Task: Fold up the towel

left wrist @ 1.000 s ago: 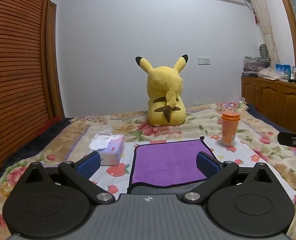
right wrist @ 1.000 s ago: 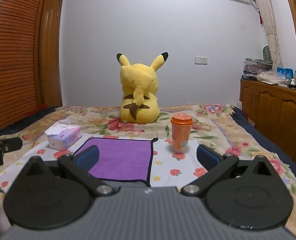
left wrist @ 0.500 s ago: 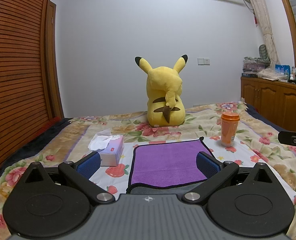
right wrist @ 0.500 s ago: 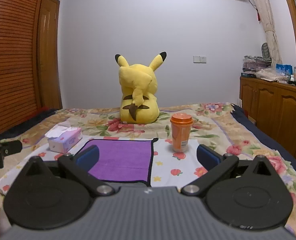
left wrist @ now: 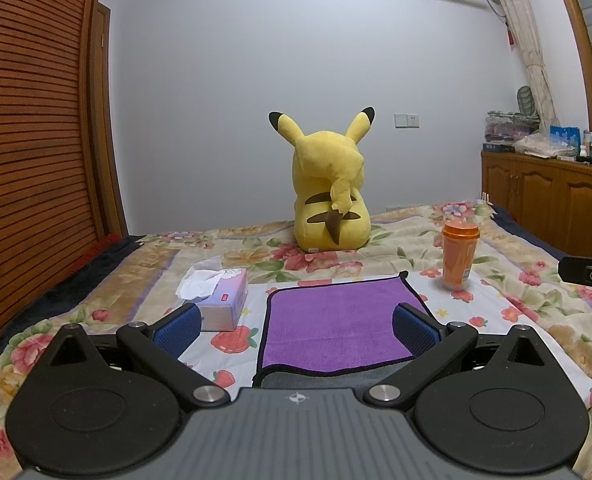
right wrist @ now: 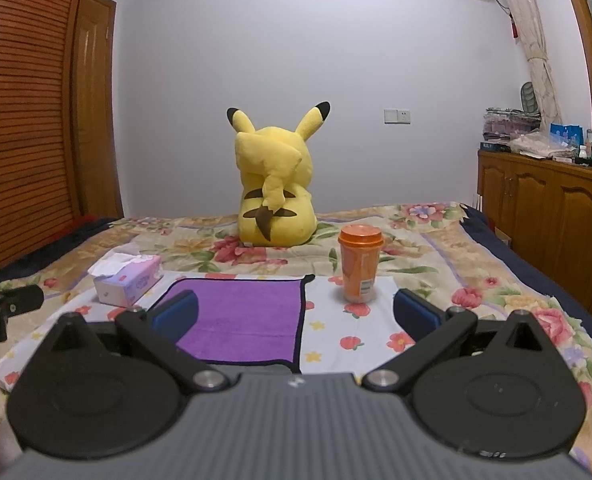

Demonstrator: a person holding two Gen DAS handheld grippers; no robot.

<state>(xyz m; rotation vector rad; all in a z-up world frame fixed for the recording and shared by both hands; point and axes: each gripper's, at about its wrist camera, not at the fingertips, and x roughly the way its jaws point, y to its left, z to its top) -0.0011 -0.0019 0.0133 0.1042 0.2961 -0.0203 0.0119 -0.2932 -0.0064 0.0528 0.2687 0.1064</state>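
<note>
A purple towel (left wrist: 336,320) with a dark edge lies flat on the flowered bedspread; it also shows in the right wrist view (right wrist: 244,316). My left gripper (left wrist: 296,326) is open and empty, held above the bed just short of the towel's near edge. My right gripper (right wrist: 296,314) is open and empty, over the towel's near right corner. The towel's near edge is partly hidden behind both gripper bodies.
A tissue box (left wrist: 220,296) sits left of the towel. An orange cup (left wrist: 459,254) stands to its right, also in the right wrist view (right wrist: 359,266). A yellow plush toy (left wrist: 328,196) sits behind. Wooden cabinets (left wrist: 556,196) line the right wall.
Both grippers have sunk and shifted slightly; the scene sits a little higher in the views. Nothing on the bed has moved.
</note>
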